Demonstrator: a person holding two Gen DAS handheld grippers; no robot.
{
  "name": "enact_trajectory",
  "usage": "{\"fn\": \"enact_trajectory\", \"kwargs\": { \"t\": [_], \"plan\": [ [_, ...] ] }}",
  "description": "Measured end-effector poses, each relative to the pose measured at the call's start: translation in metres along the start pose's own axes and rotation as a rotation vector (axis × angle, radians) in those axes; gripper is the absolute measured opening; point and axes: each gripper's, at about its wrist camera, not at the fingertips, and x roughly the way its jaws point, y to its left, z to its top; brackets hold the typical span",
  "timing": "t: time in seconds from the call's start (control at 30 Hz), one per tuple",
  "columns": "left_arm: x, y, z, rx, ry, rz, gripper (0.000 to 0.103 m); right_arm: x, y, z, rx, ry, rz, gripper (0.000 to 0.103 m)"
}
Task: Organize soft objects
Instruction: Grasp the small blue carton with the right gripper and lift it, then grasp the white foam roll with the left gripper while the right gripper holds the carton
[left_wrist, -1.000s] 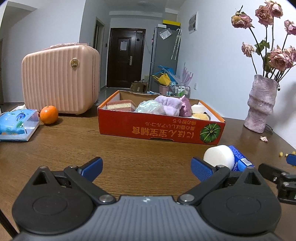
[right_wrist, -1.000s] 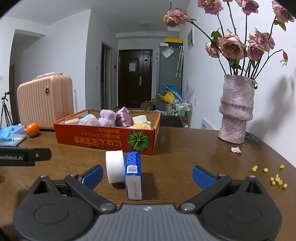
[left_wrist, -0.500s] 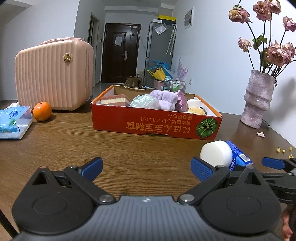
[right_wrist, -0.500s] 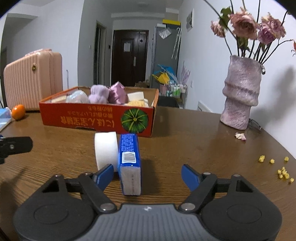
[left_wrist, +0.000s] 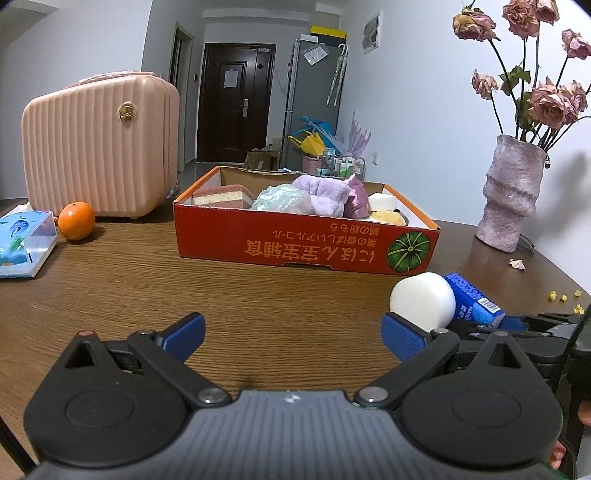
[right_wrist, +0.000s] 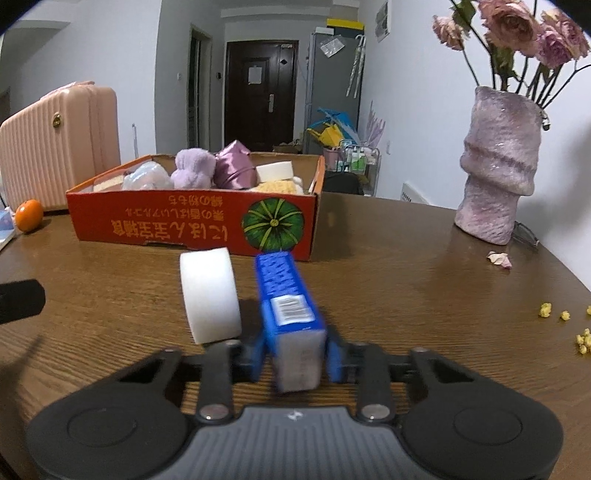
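Note:
A blue tissue pack (right_wrist: 290, 314) lies on the wooden table (right_wrist: 406, 266) with its near end between my right gripper's (right_wrist: 295, 360) blue pads, which are shut on it. A white round sponge (right_wrist: 209, 293) stands on edge just left of the pack. Both also show in the left wrist view: the sponge (left_wrist: 423, 301) and the pack (left_wrist: 474, 306). My left gripper (left_wrist: 291, 334) is open and empty, low over the table, left of the sponge. The red cardboard box (left_wrist: 303, 247) behind holds several soft items.
A pink suitcase (left_wrist: 96, 147), an orange (left_wrist: 76, 220) and a tissue box (left_wrist: 24, 242) stand at the left. A pink vase (right_wrist: 496, 173) with dried roses stands at the right. Yellow crumbs (right_wrist: 565, 325) and a petal (right_wrist: 500, 258) lie at the right.
My right gripper moved forward and closed its pads on the near end of the blue tissue pack. My left gripper stayed open and hardly moved.

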Motion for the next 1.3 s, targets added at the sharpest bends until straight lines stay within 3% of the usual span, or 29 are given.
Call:
{"fn": "enact_trajectory", "kwargs": {
  "t": [0.27, 0.7, 1.3],
  "plan": [
    [0.001, 0.001, 0.001, -0.001, 0.002, 0.001, 0.103, -0.002, 0.002, 0.0, -0.017, -0.009, 0.001, 0.023],
    [0.007, -0.006, 0.003, -0.008, -0.001, 0.012, 0.103, -0.022, -0.011, 0.005, 0.021, -0.098, 0.0, 0.022],
    [0.026, -0.065, 0.004, 0.025, 0.003, -0.027, 0.103, -0.026, -0.051, 0.005, 0.022, -0.128, -0.01, 0.022]
  ]
}}
